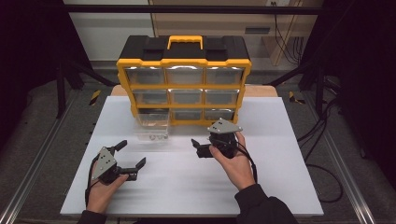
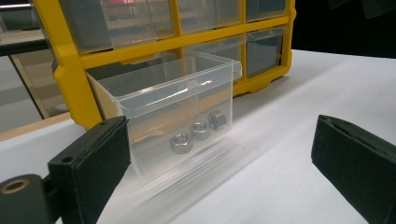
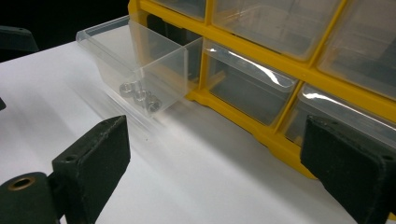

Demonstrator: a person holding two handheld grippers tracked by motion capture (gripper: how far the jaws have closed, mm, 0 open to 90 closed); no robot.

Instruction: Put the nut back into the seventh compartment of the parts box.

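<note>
The clear drawer (image 1: 152,125) is sitting pulled out of the bottom-left slot of the yellow organiser (image 1: 183,79), resting on the white table (image 1: 280,186) with its back end just at the cabinet's foot, and three steel nuts (image 2: 198,130) are lying in a row against its front wall. The left gripper (image 1: 130,156) is hovering near the drawer's front left, jaws spread wide and gripping nothing; the right gripper (image 1: 198,148) is waiting off to the drawer's right, jaws likewise parted and empty. Now the risk, as I'm reading it: that drawer is thin, slick plastic, and if a jaw is coming in low against the front wall it is likely pushing the drawer along the table rather than catching it. A pinch on one corner could be twisting it, and a tilt would be sending those loose nuts sliding or spilling over the lip. Reaching in for a nut looks tight too, since the nuts are touching each other, so one jaw could be knocking its neighbours aside. Sliding the drawer back askew could be jamming it at the slot.
</note>
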